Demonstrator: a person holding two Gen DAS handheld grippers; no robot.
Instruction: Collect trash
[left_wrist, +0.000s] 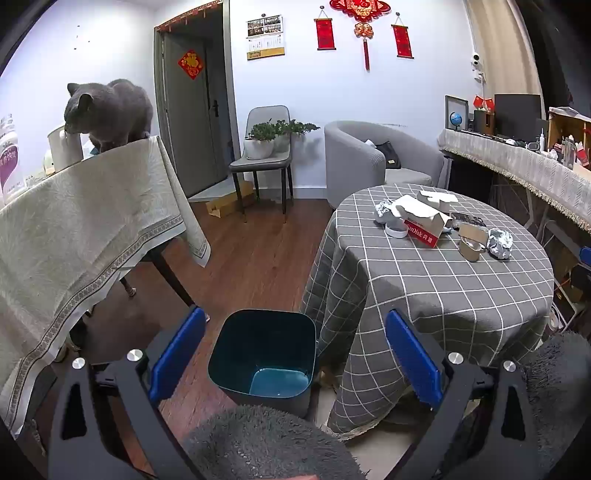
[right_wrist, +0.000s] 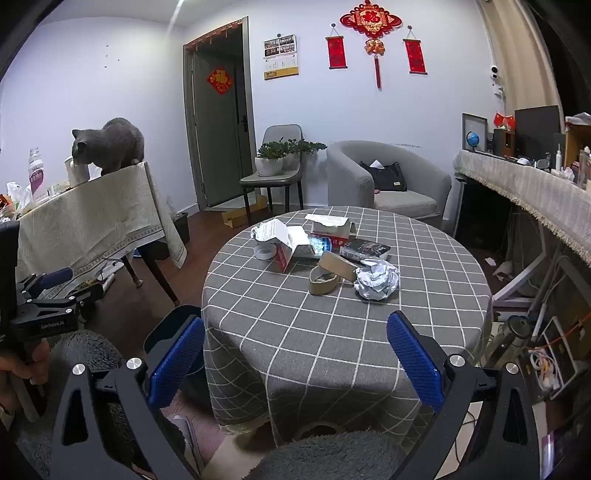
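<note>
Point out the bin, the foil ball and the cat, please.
bin (left_wrist: 236, 339): left wrist view, on its inner left wall.
foil ball (right_wrist: 376, 278): right wrist view, on the middle of the crumpled foil.
cat (left_wrist: 118, 107): left wrist view, on its back.

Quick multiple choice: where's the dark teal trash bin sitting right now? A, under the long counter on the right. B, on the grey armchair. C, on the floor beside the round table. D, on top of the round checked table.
C: the trash bin stands open on the wood floor right next to the round table, whose checked cloth hangs down beside it.
</note>
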